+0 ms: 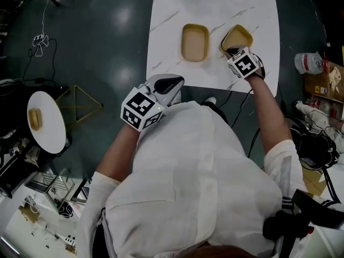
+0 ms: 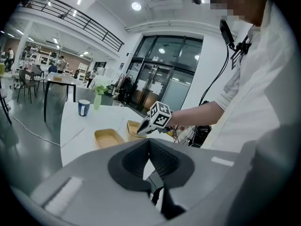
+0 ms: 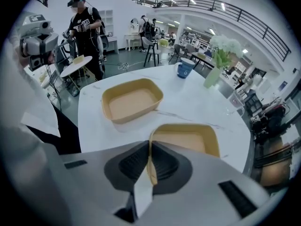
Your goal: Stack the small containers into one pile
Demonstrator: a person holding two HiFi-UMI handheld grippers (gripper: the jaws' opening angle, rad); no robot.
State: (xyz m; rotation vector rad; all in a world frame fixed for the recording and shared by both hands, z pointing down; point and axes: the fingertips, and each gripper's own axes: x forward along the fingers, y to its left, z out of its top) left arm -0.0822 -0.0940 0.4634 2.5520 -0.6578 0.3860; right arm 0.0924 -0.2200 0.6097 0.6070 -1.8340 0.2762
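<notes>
Closest to the body, the left hand-held gripper (image 2: 149,145) is held back at the near edge of the table (image 1: 258,15). Its jaws are pressed together on nothing, presumably so that the way is left free. Further out, the right hand-held gripper (image 3: 149,149) is pointed steeply down, and its jaws are pinched on the near wall of a tan container (image 3: 188,138), the thin rim being the part that offers a hold. Whether the container is lifted clear cannot be told. Just left of that gripper, a second tan container (image 3: 131,100) is set open side up, ready to be nested into. Beyond, a blue mug (image 3: 185,68) and a vase (image 3: 214,74) are seen.
</notes>
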